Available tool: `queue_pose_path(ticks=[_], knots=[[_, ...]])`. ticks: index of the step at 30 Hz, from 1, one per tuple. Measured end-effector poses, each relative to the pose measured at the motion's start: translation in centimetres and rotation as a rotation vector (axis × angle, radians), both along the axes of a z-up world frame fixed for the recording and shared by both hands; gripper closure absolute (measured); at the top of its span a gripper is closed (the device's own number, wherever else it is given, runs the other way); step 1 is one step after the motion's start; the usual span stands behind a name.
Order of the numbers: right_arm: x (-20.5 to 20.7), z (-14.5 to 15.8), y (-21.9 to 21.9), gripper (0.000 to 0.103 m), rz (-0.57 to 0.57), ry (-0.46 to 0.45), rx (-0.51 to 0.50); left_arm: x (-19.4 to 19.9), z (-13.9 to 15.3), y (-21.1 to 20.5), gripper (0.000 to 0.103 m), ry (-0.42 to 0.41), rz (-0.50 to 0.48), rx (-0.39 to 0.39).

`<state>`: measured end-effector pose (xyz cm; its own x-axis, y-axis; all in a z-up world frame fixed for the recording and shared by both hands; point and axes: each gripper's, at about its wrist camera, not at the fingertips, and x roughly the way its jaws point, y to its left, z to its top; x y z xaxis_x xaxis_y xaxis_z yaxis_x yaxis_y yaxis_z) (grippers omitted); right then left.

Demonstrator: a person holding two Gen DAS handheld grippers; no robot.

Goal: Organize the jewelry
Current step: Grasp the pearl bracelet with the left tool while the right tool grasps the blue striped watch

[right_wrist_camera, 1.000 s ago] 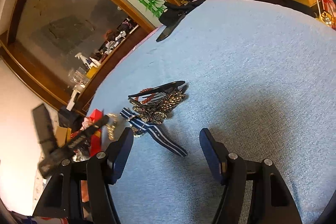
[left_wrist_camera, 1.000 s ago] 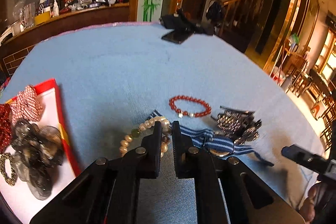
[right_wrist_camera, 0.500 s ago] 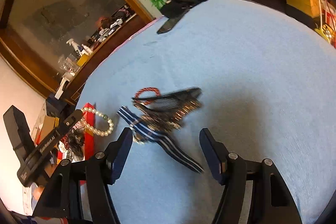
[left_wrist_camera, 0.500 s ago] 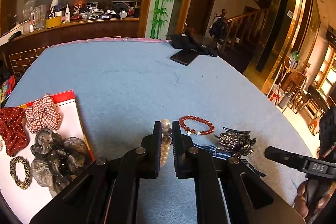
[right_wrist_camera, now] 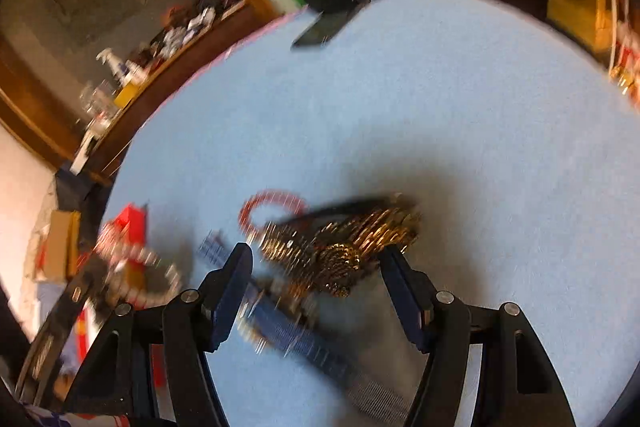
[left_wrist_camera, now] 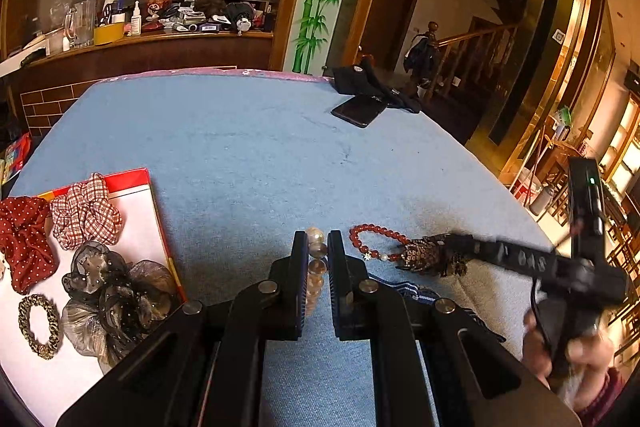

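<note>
Jewelry and hair pieces, placed from the red-edged tray (left_wrist_camera: 154,187)

A pearl bracelet (left_wrist_camera: 316,259) of cream and brownish beads hangs off the blue surface (left_wrist_camera: 248,155) to the right of the tray. Further right lies a red bead bracelet (left_wrist_camera: 374,241), flat, in a closed ring with a small pale charm. Just past it, touching its far side, sits a gold-and-dark rhinestone hair clip (left_wrist_camera: 430,255); a blue-and-white striped ribbon (left_wrist_camera: 404,287) trails nearer from under it. On the tray rest a checked scrunchie (left_wrist_camera: 86,213), a dark red dotted scrunchie (left_wrist_camera: 24,239), a smoky sheer scrunchie (left_wrist_camera: 116,291) and a gold chain-patterned band (left_wrist_camera: 40,325).
</note>
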<state>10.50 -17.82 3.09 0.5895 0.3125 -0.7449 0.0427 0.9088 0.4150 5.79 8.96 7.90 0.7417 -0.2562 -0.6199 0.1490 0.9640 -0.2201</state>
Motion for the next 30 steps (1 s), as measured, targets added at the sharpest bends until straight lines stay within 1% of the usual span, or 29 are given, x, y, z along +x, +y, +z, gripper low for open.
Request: queue_pose_path(ticks=[1, 3, 5, 7, 11, 13, 16, 19, 22, 24, 25, 27, 28, 29, 30], knots=[[0.3, 0.3, -0.4, 0.032, -0.025, -0.026, -0.032, 0.0, 0.1, 0.1, 0.094, -0.002, 0.002, -0.004], [0.6, 0.5, -1.1, 0.032, -0.053, -0.035, -0.044, -0.1, 0.2, 0.2, 0.094, -0.006, 0.002, -0.007], [0.1, 0.4, -2.1, 0.032, -0.053, -0.040, 0.017, -0.2, 0.4, 0.5, 0.094, -0.011, 0.006, -0.011], [-0.7, 0.3, -2.6, 0.032, -0.037, -0.041, 0.057, -0.2, 0.5, 0.6, 0.094, -0.011, 0.008, -0.016], [-2.5, 0.0, -2.9, 0.032, -0.008, -0.044, 0.097, -0.1, 0.5, 0.7, 0.094, -0.009, 0.011, -0.024], [-3.1, -0.5, -3.1, 0.032, 0.001, -0.030, 0.127, -0.1, 0.5, 0.7, 0.094, -0.009, 0.013, -0.021], [-3.4, -2.0, -2.1, 0.032, 0.061, 0.032, 0.154, -0.1, 0.3, 0.8, 0.094, -0.005, 0.014, -0.018], [-4.2, -2.2, -0.9, 0.031, 0.122, 0.032, 0.154, 0.0, 0.2, 0.8, 0.094, 0.000, 0.014, -0.021], [-5.3, -2.1, 1.8, 0.031, 0.284, 0.054, 0.161, 0.0, 0.3, 0.7, 0.094, 0.001, 0.014, -0.021], [-6.4, -1.7, 3.6, 0.031, 0.392, 0.046, 0.118, 0.0, 0.3, 0.7, 0.094, 0.002, 0.013, -0.024], [-6.6, -1.5, 3.9, 0.031, 0.410, 0.041, 0.099, 0.0, 0.3, 0.7, 0.094, 0.001, 0.013, -0.024], [-6.9, -0.6, 4.0, 0.031, 0.389, 0.001, 0.001, 0.0, 0.2, 0.7, 0.094, 0.000, 0.015, -0.025], [-6.8, -0.1, 3.9, 0.031, 0.354, -0.027, -0.079, 0.0, 0.2, 0.7, 0.094, 0.000, 0.015, -0.027], [-6.6, 0.2, 3.8, 0.031, 0.337, -0.041, -0.120, 0.0, 0.2, 0.8, 0.094, 0.000, 0.015, -0.028], [-6.3, 0.4, 3.7, 0.031, 0.327, -0.050, -0.139, 0.0, 0.2, 0.8, 0.094, -0.001, 0.016, -0.026]])
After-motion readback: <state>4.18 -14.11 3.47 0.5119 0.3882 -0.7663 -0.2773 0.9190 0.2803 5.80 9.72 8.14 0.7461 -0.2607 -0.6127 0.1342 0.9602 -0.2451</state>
